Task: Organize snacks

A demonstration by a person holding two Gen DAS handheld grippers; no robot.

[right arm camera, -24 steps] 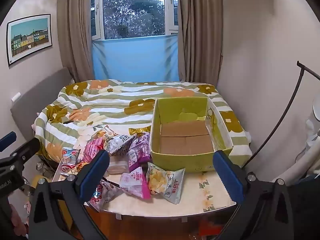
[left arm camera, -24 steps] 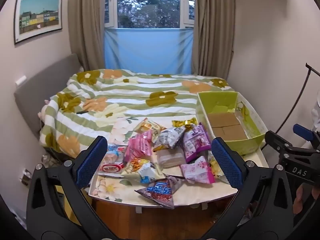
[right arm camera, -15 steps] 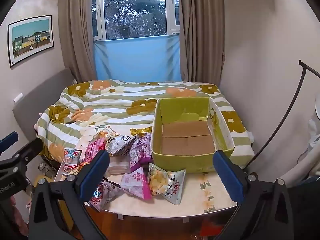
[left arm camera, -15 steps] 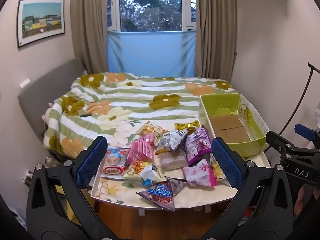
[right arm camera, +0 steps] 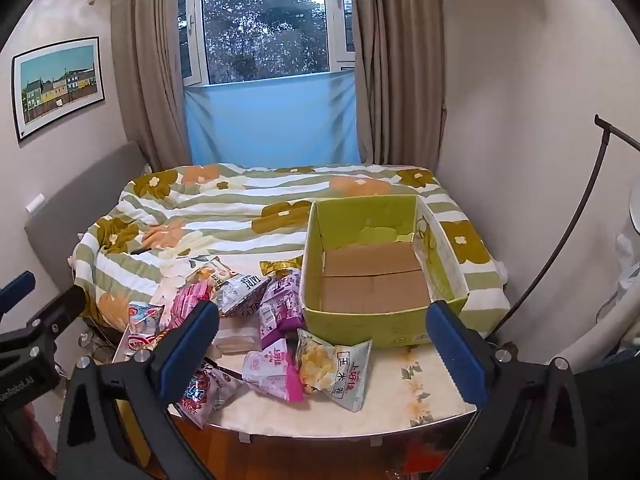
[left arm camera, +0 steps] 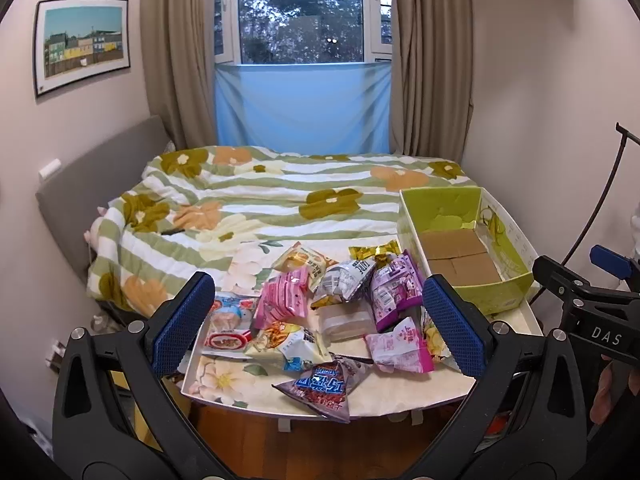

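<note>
Green cardboard box (right arm camera: 384, 322): rectangular, open-topped, long axis running away toward the window. Crinkled foil snack packets (left arm camera: 332, 312) heaped beside it. Left gripper (left arm camera: 318, 320) and right gripper (right arm camera: 334, 350): both spread wide, empty.

Box (right arm camera: 384, 280) open-topped, apparently unobstructed

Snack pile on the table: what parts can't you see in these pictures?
- Clear plastic pack, left wrist view: other bags overlap it; contents unclear.
- Corn chip bag, left wrist view: mostly hidden behind the left claw's right finger.
- Pink striped bag, right wrist view: lower part hidden by the right claw's left finger.
</note>
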